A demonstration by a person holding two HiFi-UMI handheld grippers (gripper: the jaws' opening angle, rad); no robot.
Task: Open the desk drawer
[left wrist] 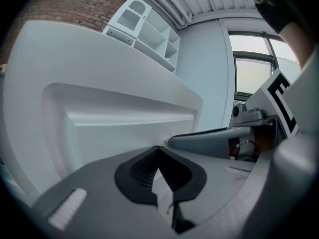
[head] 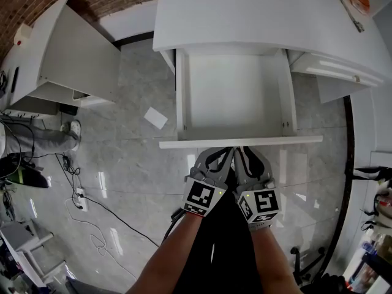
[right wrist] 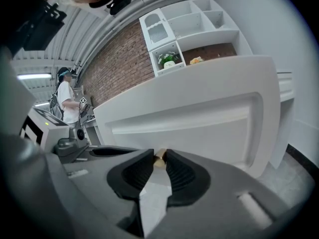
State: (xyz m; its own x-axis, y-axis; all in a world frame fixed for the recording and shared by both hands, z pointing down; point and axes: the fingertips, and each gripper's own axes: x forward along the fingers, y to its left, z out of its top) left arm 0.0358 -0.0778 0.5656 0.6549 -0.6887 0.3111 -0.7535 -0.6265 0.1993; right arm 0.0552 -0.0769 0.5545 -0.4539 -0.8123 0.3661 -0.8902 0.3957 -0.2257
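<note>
The white desk drawer [head: 233, 90] stands pulled out from under the desk top [head: 257, 11], and its inside looks empty. Both grippers sit side by side at the middle of the drawer's front panel [head: 184, 144]. My right gripper [head: 240, 152] is shut on a small brass knob [right wrist: 159, 157] on that panel [right wrist: 189, 123]. My left gripper [head: 228, 152] is just to its left, close against the panel [left wrist: 114, 118]. In the left gripper view the left gripper [left wrist: 158, 151] has its jaws together with nothing seen between them.
A white cabinet [head: 67, 54] stands at the left, with cables [head: 79, 188] and a person's shoe [head: 73, 129] on the tiled floor. A sheet of paper [head: 155, 117] lies left of the drawer. Another drawer [head: 331, 72] juts out at the right. A person [right wrist: 67, 96] stands far off.
</note>
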